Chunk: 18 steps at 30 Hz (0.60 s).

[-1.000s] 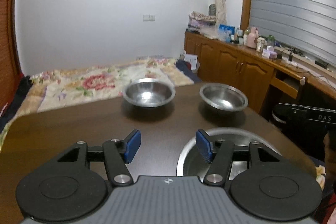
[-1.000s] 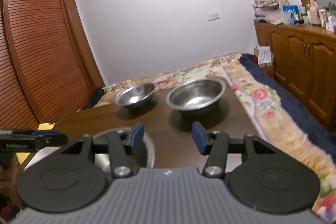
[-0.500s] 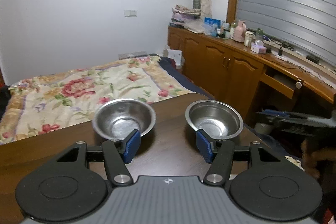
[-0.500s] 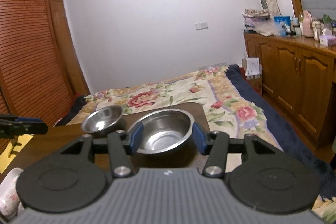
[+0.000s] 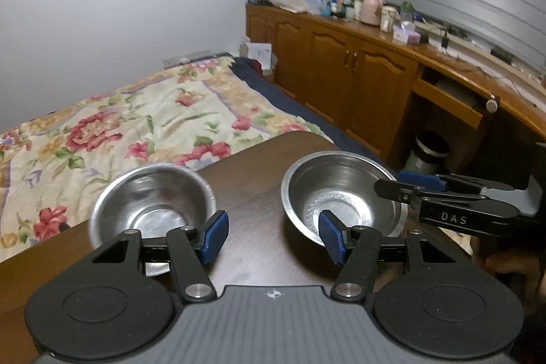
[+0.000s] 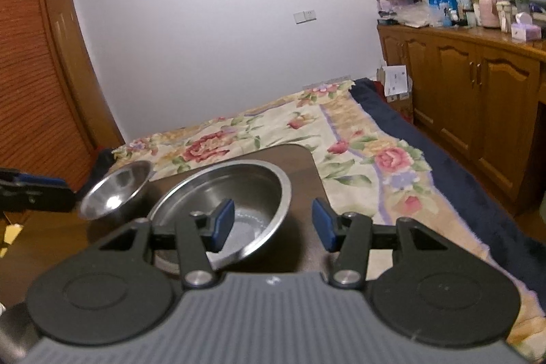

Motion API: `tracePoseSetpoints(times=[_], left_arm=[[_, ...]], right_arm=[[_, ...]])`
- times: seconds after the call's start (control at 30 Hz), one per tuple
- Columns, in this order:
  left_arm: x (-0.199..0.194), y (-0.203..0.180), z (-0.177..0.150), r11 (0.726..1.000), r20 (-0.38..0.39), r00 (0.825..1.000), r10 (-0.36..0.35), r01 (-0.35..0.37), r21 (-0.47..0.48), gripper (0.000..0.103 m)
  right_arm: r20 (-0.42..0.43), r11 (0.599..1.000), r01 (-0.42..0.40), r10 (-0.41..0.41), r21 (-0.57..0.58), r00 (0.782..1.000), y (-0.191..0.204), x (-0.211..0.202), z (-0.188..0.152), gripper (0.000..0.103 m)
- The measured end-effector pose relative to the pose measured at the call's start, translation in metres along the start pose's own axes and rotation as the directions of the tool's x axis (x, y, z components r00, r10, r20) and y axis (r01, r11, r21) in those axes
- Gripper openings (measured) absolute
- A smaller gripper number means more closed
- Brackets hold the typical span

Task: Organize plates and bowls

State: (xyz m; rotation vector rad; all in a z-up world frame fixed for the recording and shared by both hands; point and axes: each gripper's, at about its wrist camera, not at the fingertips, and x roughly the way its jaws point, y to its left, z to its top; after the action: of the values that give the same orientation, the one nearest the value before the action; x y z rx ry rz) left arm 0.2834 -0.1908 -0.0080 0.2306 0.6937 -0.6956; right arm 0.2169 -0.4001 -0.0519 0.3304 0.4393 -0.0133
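Note:
Two steel bowls stand on the dark wooden table near its far edge. In the left wrist view the left bowl is by my left finger and the right bowl by my right finger. My left gripper is open and empty, over the gap between them. My right gripper is open, its left finger inside the right bowl and its right finger outside the rim. It also shows in the left wrist view at that bowl's right rim. The left bowl lies beyond.
A bed with a flowered cover lies just past the table's far edge. Wooden cabinets with clutter on top run along the right wall. A slatted wooden wardrobe stands at the left. My left gripper shows at the left edge.
Both grippers have moved forward across the table to the two bowls. The large bowl near the front has dropped out of view. My right gripper now straddles the right bowl's rim.

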Motion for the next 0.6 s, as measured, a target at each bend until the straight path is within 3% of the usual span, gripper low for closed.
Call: tracePoseSetpoints(times=[0.1, 0.6], left_arm=[[0.018, -0.001, 0.005, 1.0, -0.032, 0.999, -0.011, 0.011, 0.005, 0.06], [0.066, -0.006, 0.017, 0.999, -0.135, 0.99, -0.05, 0.047, -0.025, 0.044]], right_arm=[[-0.004, 1.0, -0.021, 0.021, 0.009, 1.0, 0.0, 0.002, 0.0, 0.044], [-0.037, 0.996, -0.078, 0.08, 0.051, 0.996, 0.001, 0.01, -0.004, 0.042]])
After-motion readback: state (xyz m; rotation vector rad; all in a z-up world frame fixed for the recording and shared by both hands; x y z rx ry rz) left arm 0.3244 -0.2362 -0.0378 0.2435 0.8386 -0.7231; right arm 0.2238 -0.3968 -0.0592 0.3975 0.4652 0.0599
